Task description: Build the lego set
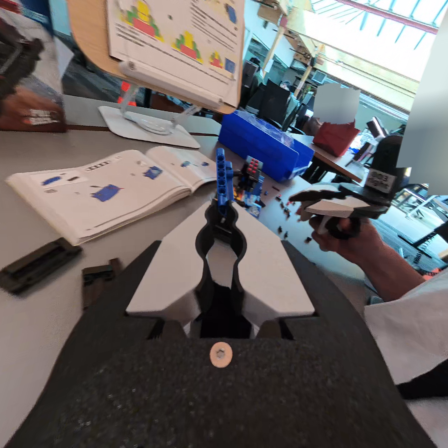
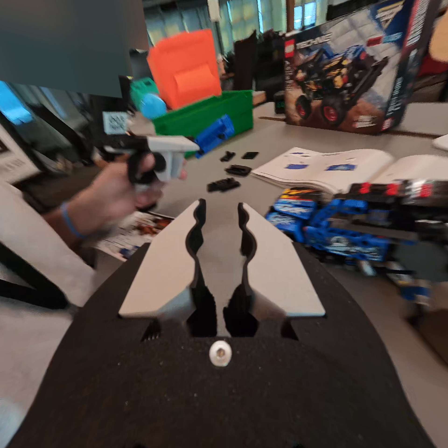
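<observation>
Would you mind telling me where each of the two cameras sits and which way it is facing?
Left wrist view: sits on the left gripper, shut on a blue Lego beam assembly; faces the open instruction booklet and a document stand; the person's right hand shows.
Right wrist view: sits on the open right gripper, facing the Lego box; the left hand shows.
Shared: booklet, partly built truck, each other's gripper.

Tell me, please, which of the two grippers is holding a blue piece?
The left gripper: its jaws are closed on a blue holed beam assembly. The right gripper has open, empty jaws.
</observation>
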A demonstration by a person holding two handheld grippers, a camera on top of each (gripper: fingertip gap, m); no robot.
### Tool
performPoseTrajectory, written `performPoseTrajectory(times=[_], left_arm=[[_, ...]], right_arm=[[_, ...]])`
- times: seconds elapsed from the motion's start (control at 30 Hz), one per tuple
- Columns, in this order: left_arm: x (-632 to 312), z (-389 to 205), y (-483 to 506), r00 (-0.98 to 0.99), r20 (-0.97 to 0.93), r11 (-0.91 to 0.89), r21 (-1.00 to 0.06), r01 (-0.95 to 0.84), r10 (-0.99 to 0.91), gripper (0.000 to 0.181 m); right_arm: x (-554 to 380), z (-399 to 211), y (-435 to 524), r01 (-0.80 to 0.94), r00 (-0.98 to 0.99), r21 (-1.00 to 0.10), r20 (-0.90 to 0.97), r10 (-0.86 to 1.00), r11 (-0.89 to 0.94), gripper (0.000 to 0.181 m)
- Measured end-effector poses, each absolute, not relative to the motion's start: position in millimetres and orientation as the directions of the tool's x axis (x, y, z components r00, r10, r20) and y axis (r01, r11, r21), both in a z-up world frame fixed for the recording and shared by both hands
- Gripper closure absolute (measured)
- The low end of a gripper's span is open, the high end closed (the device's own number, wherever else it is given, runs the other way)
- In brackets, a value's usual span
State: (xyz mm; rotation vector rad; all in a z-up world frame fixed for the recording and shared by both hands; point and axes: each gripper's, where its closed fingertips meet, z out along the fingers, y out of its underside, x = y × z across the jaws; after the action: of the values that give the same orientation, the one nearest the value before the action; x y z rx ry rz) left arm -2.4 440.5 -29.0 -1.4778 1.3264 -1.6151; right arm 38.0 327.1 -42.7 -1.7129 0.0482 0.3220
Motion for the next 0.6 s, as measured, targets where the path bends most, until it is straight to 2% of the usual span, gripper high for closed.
performPoseTrajectory(times=[0.07,0.17,0.23,0.33,0.4,0.47,0.6], left_arm=[[-2.6,-29.8,473.7,-0.141,0.374,-0.345,-0.919,-0.193,-0.917,0.176],[-3.3,-39.3,520.0,0.004,0.244,-0.24,-0.949,-0.206,-0.97,0.176],[-3.5,-42.4,534.7,0.044,0.098,-0.105,-0.967,-0.233,-0.994,0.176],[-1.9,-46.2,530.9,0.014,-0.226,0.214,-0.939,-0.269,-0.974,0.176],[-0.4,-47.0,524.1,0.007,-0.481,0.463,-0.846,-0.264,-0.877,0.176],[1.7,-45.0,508.5,-0.024,-0.688,0.676,-0.705,-0.216,-0.725,0.176],[6.4,-41.9,506.4,-0.003,-0.925,0.909,-0.372,-0.19,-0.379,0.175]], right_arm=[[57.9,-42.1,325.0,-0.073,0.992,-0.979,-0.092,0.09,-0.191,0.155],[80.9,-35.6,325.9,0.043,0.998,-0.983,0.034,0.053,-0.181,0.159],[92.1,-32.3,329.1,0.056,0.998,-0.986,0.05,0.045,-0.156,0.162],[94.9,-28.6,335.8,-0.005,0.997,-0.993,-0.014,0.077,-0.118,0.162],[92.5,-30.1,340.4,-0.038,0.994,-0.993,-0.049,0.1,-0.111,0.163],[88.6,-33.2,342.6,-0.027,0.993,-0.992,-0.041,0.114,-0.125,0.165],[87.0,-32.8,342.6,0.019,0.995,-0.993,0.008,0.104,-0.113,0.173]])
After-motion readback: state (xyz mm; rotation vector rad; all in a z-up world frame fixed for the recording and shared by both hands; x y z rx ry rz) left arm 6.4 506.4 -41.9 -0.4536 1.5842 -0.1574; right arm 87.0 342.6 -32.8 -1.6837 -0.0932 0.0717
